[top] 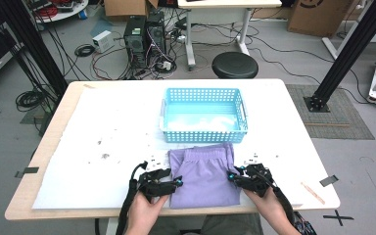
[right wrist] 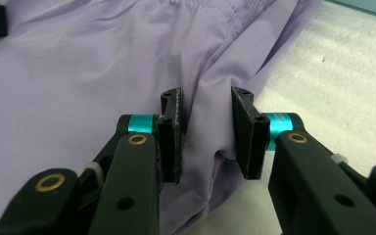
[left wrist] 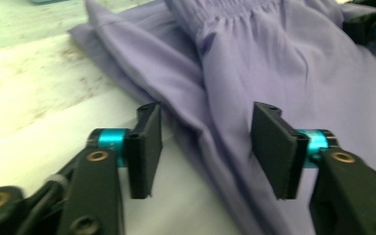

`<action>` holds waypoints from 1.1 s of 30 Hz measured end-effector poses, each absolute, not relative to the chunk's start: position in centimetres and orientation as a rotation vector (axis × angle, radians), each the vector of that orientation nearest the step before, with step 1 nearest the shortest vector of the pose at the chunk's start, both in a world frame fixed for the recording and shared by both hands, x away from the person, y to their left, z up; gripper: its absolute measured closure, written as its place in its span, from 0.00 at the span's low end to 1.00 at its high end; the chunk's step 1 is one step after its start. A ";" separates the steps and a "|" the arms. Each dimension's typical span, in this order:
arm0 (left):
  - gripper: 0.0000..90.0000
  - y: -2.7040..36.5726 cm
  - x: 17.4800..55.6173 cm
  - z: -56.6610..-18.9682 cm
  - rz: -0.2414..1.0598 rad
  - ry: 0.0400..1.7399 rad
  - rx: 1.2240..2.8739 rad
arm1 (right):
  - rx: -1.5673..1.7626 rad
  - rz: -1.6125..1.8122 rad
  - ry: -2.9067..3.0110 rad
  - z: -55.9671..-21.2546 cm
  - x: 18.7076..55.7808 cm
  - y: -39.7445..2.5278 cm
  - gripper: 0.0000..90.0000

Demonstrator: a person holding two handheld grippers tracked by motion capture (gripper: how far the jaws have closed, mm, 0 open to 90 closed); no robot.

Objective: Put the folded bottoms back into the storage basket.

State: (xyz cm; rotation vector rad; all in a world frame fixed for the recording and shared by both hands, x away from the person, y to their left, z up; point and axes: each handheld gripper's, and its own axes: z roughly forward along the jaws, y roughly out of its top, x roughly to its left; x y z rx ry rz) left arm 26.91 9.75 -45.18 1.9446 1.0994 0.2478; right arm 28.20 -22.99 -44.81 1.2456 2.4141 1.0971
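Observation:
Purple shorts (top: 204,176) lie folded flat near the table's front edge, waistband toward the basket. My left gripper (top: 178,182) is at their left edge, open; in the left gripper view its jaws (left wrist: 205,147) straddle the edge of the shorts (left wrist: 274,63) with a wide gap. My right gripper (top: 231,176) is at the right edge. In the right gripper view its jaws (right wrist: 206,132) are drawn in on a raised fold of the shorts (right wrist: 78,73), and the cloth fills the gap between the pads.
A light blue plastic basket (top: 203,136) stands just behind the shorts at mid table. White paper (top: 103,161) with small dark specks covers the tabletop. A wooden stick (top: 312,192) and a piece of tape (top: 328,180) lie at the front right corner.

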 end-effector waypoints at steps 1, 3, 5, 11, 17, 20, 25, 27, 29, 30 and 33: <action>0.57 9.5 27.0 -45.1 0.255 1.094 1.953 | 1.240 1.095 2.415 -44.8 28.2 -23.0 0.77; 0.63 9.1 27.3 -45.2 0.245 1.085 1.957 | 1.239 1.099 2.416 -44.8 28.2 -22.9 0.78; 0.69 8.9 27.5 -45.2 0.249 1.078 1.962 | 1.238 1.096 2.419 -44.8 28.2 -22.8 0.80; 0.89 8.8 28.2 -45.2 0.231 1.058 1.975 | 1.231 1.090 2.423 -44.8 28.3 -22.6 0.89; 0.94 8.6 28.7 -45.1 0.181 1.020 1.981 | 1.197 1.095 2.443 -44.7 28.3 -22.1 0.95; 0.95 8.9 28.9 -44.9 0.157 1.003 1.971 | 1.171 1.109 2.444 -44.5 28.3 -22.1 0.96; 0.95 9.1 28.6 -44.0 0.162 0.960 1.945 | 1.143 1.162 2.413 -43.7 28.0 -22.4 0.96; 0.95 9.1 28.5 -43.4 0.159 0.945 1.936 | 1.142 1.187 2.401 -43.3 27.9 -22.5 0.96; 0.95 9.2 28.3 -42.9 0.163 0.930 1.929 | 1.127 1.207 2.390 -42.9 27.8 -22.5 0.96; 0.95 9.2 28.2 -42.5 0.162 0.918 1.927 | 1.123 1.219 2.384 -42.7 27.7 -22.5 0.96; 0.95 9.3 27.9 -41.7 0.167 0.896 1.913 | 1.109 1.243 2.369 -42.0 27.5 -22.5 0.96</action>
